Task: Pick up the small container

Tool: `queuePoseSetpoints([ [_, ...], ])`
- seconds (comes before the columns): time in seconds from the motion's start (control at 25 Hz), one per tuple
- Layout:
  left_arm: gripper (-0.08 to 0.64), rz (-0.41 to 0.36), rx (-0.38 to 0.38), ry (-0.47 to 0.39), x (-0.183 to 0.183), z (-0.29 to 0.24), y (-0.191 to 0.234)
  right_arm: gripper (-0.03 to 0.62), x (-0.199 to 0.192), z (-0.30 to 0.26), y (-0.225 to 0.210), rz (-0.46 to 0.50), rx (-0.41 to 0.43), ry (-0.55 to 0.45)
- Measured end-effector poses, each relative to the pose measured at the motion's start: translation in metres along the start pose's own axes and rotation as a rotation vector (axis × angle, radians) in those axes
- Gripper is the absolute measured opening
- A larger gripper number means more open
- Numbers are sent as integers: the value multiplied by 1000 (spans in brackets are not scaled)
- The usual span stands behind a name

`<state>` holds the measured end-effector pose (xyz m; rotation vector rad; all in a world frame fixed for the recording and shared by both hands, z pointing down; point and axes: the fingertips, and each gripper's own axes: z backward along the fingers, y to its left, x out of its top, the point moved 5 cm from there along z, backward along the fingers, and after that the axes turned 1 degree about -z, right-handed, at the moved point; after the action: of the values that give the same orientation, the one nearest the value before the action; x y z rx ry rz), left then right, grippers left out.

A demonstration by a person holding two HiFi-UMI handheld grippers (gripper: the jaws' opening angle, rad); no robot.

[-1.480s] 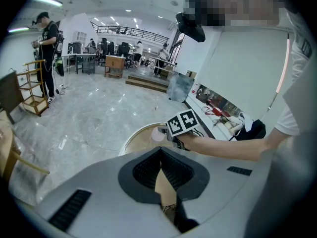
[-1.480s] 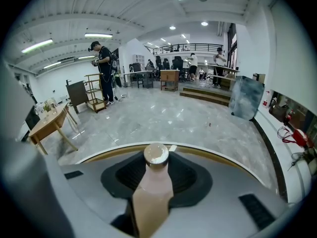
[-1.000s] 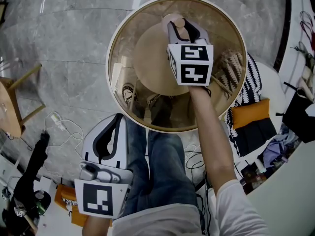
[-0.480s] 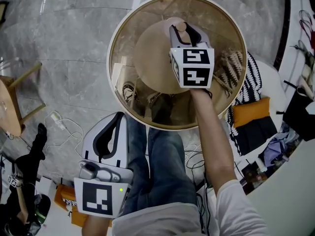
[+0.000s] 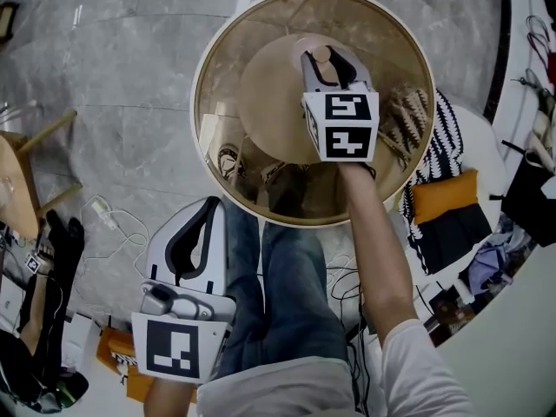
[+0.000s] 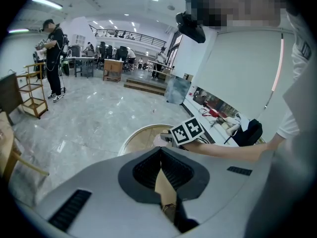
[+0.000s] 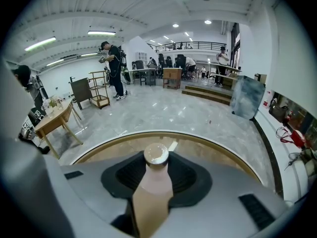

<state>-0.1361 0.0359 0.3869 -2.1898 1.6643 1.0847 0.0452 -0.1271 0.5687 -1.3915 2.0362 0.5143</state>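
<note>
The small container (image 5: 321, 56) is a beige bottle with a round cap. It stands upright between the jaws of my right gripper (image 5: 326, 58), over the middle of the round glass table (image 5: 204, 68). In the right gripper view the container (image 7: 155, 180) fills the gap between the dark pads, and my right gripper (image 7: 156, 165) is shut on it, cap pointing away. My left gripper (image 5: 208, 208) hangs low beside the person's left leg, off the table, its jaws closed together with nothing in them. The left gripper (image 6: 160, 151) looks toward the table (image 6: 141, 133).
Under the glass I see the table's beige base (image 5: 269, 94) and shoes (image 5: 228, 162). A wooden stool (image 5: 17, 189) and cables (image 5: 113, 224) lie at left, an orange cushion (image 5: 443, 198) and striped cloth (image 5: 445, 142) at right. A person in black (image 7: 115, 68) stands far off.
My right gripper has drifted a little toward the person, and the container has come along between its jaws. The left gripper has stayed put.
</note>
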Motion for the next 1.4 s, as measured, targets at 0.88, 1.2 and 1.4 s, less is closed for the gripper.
queuePoseSetpoints([
  [0.88, 18, -38, -24, -20, 0, 19, -21, 149, -13, 52, 16, 19, 42, 0],
  [1.2, 18, -52, -25, -26, 4, 24, -21, 149, -13, 68, 29, 57, 84, 12],
  [1.4, 18, -53, -22, -36, 11, 28, -17, 149, -12, 78, 33, 63, 94, 22],
])
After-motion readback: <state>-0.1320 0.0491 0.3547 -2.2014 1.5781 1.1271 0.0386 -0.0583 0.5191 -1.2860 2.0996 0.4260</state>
